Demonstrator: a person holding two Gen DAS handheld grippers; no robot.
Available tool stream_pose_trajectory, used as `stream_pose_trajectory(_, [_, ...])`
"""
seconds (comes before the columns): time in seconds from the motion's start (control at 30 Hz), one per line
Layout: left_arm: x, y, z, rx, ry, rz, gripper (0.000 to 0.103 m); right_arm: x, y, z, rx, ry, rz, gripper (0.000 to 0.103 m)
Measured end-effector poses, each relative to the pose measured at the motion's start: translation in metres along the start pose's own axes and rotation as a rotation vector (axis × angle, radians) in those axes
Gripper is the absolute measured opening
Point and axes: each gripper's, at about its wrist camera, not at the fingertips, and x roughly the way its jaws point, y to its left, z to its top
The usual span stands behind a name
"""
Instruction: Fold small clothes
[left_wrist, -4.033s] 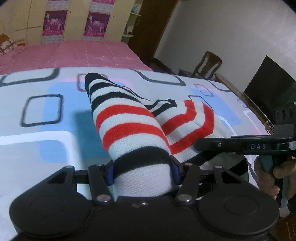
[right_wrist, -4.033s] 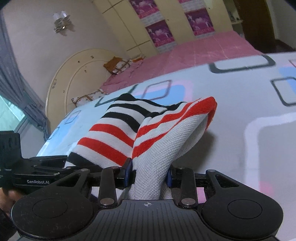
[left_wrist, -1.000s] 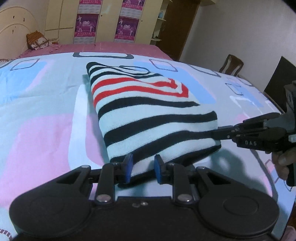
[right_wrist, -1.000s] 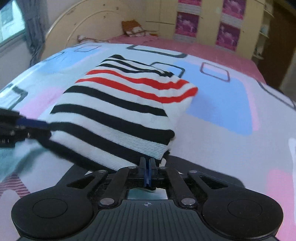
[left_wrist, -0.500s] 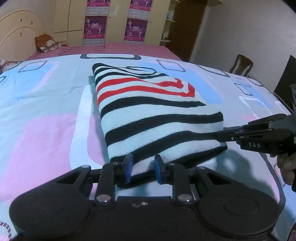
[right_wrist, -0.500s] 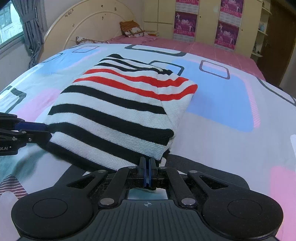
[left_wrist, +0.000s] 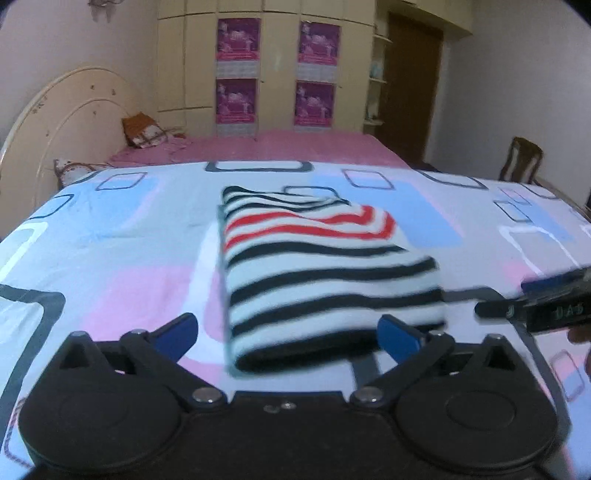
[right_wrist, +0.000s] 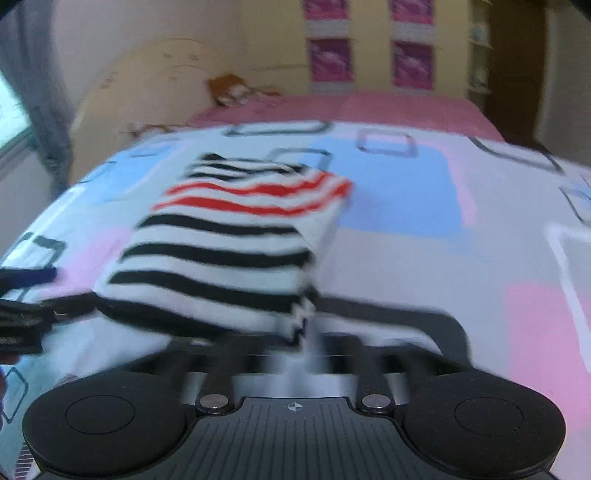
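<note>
The left gripper (left_wrist: 286, 338) is matte black plastic with two round domed housings, silver screws at the linkage pivots and blue pads on its fingers (left_wrist: 397, 338). The right gripper (right_wrist: 295, 354) has the same black body, a ribbed centre panel with a small white crosshair mark, and silver pivot screws; its fingers are too blurred to make out.

My left wrist camera sits low behind my left gripper (left_wrist: 288, 338), close over the bedsheet (left_wrist: 122, 258), facing the wardrobe (left_wrist: 273, 74) at 12 o'clock. My right wrist camera looks from behind my right gripper (right_wrist: 295, 343), equally low, blurred. Both share the folded striped garment (left_wrist: 325, 273) (right_wrist: 229, 243), each catching the other gripper at 3 and 9 o'clock
</note>
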Motion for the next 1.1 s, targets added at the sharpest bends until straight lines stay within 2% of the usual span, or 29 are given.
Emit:
stream_pose_trajectory(0.03, [-0.004,-0.002,0.0,-0.01,0.005,0.002,0.103,-0.011,-0.001,-0.004,-0.011,-0.046,-0.003,0.103])
stream_pose_trajectory(0.1, [-0.014,-0.007,-0.004,-0.021,0.007,0.004,0.103,-0.024,-0.003,-0.009,-0.014,-0.028,-0.019,0.102])
stream_pose_trajectory(0.2, [-0.029,-0.015,-0.006,-0.028,0.019,0.011,0.103,-0.049,-0.002,-0.017,-0.008,-0.052,-0.028,0.103])
stream_pose_trajectory(0.43, [-0.073,-0.039,-0.015,-0.001,-0.029,0.038,0.103,-0.107,0.008,-0.031,0.02,-0.096,-0.04,0.103])
stream_pose_trajectory(0.57, [-0.099,-0.051,-0.023,0.001,-0.042,0.019,0.103,-0.138,0.018,-0.047,0.009,-0.115,-0.047,0.103])
stream_pose_trajectory(0.7, [-0.123,-0.063,-0.036,0.021,-0.047,0.037,0.103,-0.167,0.026,-0.067,0.003,-0.121,-0.067,0.103])
stream_pose_trajectory(1.1, [-0.187,-0.088,-0.058,0.005,-0.102,-0.029,0.103,-0.238,0.036,-0.115,0.007,-0.157,-0.097,0.103])
